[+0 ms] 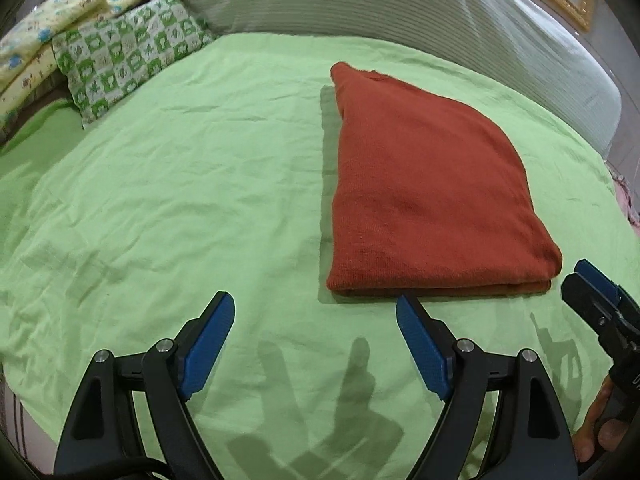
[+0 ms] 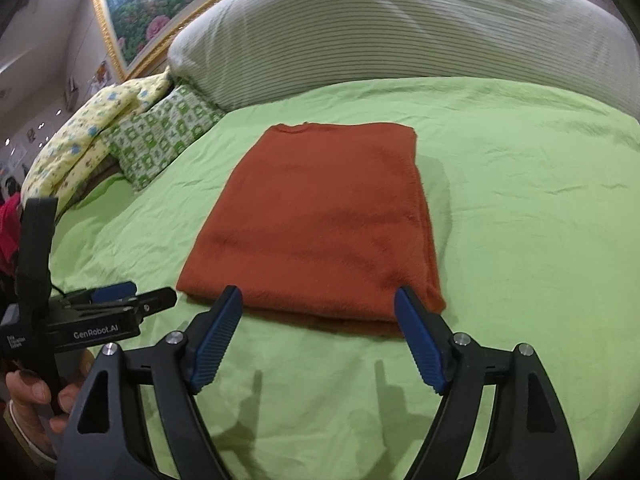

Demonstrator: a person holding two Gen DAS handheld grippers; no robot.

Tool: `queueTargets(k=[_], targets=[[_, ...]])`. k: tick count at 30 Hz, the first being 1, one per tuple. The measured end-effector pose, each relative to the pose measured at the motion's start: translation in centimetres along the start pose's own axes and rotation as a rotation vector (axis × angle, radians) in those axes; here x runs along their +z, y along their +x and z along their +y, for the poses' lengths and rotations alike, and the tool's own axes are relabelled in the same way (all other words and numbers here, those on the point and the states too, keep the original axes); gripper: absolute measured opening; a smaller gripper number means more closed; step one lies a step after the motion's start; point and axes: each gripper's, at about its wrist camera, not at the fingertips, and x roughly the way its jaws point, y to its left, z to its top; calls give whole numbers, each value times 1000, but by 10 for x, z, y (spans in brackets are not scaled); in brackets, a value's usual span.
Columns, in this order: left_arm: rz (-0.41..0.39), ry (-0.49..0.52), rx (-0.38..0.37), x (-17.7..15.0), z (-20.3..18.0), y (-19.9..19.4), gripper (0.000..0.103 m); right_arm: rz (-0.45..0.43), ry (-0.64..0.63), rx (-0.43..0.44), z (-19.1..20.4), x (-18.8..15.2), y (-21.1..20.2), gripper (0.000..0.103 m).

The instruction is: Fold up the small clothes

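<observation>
A rust-red garment (image 1: 428, 196) lies folded into a flat rectangle on the green bedsheet (image 1: 180, 184); it also shows in the right wrist view (image 2: 320, 220). My left gripper (image 1: 316, 308) is open and empty, just short of the garment's near edge and to its left. My right gripper (image 2: 318, 300) is open and empty, its fingertips at the garment's near folded edge. The right gripper also shows at the right edge of the left wrist view (image 1: 592, 284). The left gripper shows at the left of the right wrist view (image 2: 132, 296).
Green-patterned pillow (image 1: 128, 52) and yellow printed pillows (image 1: 52, 28) lie at the far left. A striped padded headboard (image 2: 400, 32) runs along the back. Framed picture (image 2: 152, 8) hangs behind. The bed edge drops off at the far right (image 1: 628, 200).
</observation>
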Motion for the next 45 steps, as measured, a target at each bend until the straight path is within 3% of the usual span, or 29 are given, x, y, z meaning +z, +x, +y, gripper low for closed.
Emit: queueTargets(k=[13,45], targets=[[-36,26,51,8,-5,-2,85,15,-55,-11,7,-5,10,87],[-44,88,27,23,-19,24,87,-2,-51,-4,0,10,33,91]])
